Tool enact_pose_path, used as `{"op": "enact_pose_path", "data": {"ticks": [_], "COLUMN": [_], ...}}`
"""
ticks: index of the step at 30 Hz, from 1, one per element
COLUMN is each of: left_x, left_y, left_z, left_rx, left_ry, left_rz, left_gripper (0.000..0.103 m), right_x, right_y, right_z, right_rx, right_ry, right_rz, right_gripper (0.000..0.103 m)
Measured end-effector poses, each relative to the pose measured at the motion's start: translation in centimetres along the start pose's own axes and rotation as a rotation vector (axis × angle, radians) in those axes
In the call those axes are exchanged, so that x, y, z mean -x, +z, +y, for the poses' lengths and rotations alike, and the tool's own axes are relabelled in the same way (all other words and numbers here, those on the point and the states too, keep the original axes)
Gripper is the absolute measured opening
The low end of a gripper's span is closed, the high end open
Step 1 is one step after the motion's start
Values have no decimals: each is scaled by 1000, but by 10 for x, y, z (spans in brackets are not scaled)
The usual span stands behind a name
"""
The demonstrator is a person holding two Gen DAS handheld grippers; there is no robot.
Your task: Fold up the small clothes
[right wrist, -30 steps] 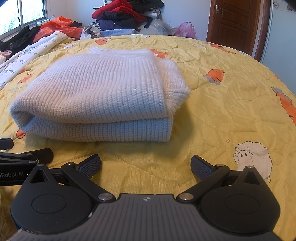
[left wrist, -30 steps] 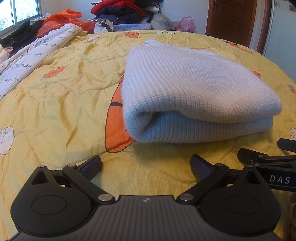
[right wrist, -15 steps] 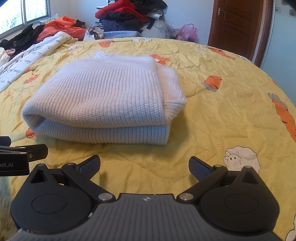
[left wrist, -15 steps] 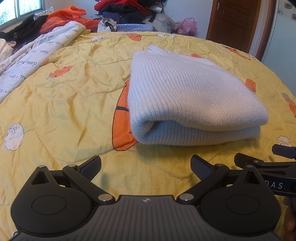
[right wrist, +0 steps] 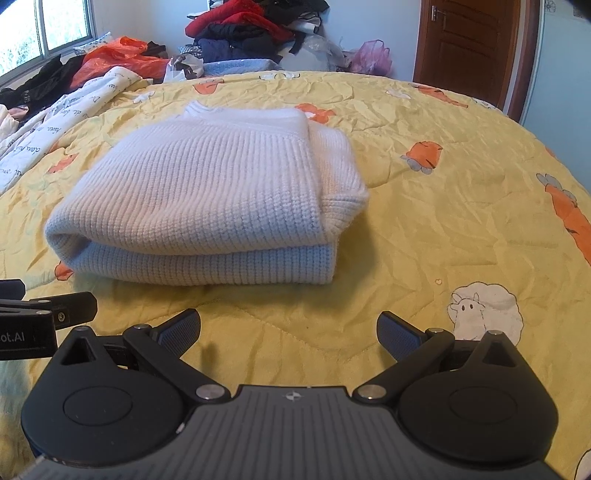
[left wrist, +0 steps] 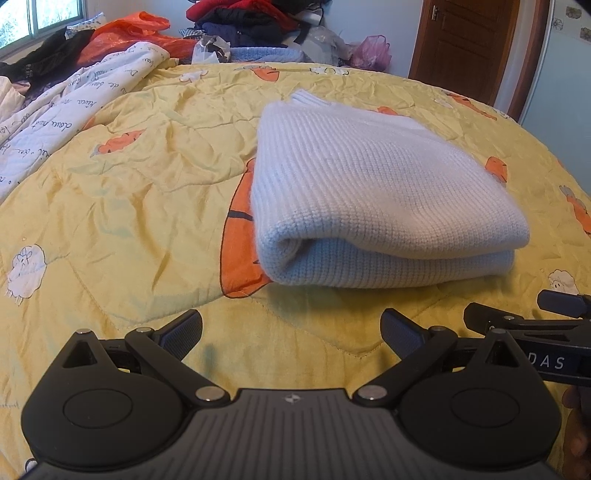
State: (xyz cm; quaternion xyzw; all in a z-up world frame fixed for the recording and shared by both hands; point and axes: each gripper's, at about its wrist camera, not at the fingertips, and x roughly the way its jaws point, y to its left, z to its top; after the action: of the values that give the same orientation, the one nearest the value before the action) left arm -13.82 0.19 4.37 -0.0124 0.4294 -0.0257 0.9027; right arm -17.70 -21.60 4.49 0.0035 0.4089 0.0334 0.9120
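A pale blue-white knit sweater [left wrist: 376,192] lies folded into a thick rectangle on the yellow quilt [left wrist: 140,206]; it also shows in the right wrist view [right wrist: 210,206]. My left gripper [left wrist: 291,332] is open and empty, hovering over the quilt in front of the sweater's near left corner. My right gripper [right wrist: 288,332] is open and empty, in front of the sweater's near right corner. Each gripper shows at the edge of the other's view: the right gripper [left wrist: 524,325] and the left gripper [right wrist: 48,310].
A white printed blanket [left wrist: 62,110] lies along the left of the bed. A heap of clothes and bags [right wrist: 243,33] sits beyond the bed's far edge. A brown door [right wrist: 465,40] stands at the back right.
Both grippers have drawn back from the folded sweater, which now looks smaller and farther. Both stay open and the sweater has not moved.
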Motion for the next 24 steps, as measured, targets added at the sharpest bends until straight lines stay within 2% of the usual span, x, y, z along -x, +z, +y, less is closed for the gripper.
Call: {"op": "enact_pose_path", "data": {"ticks": [18,24], "left_x": [0,6], "left_y": [-1,-2], "left_z": [1,7], "left_rx": [1,46], "left_ry": [-15,-15], "left_rz": [-4,-37], "left_gripper": [103,103], "right_x": [-2,-1], "right_y": [0,-1], "right_z": [0,-1], "right_rx": [-4,-8], "right_ry": [4,9], "right_rz": [7,0], "right_gripper": [103,103]}}
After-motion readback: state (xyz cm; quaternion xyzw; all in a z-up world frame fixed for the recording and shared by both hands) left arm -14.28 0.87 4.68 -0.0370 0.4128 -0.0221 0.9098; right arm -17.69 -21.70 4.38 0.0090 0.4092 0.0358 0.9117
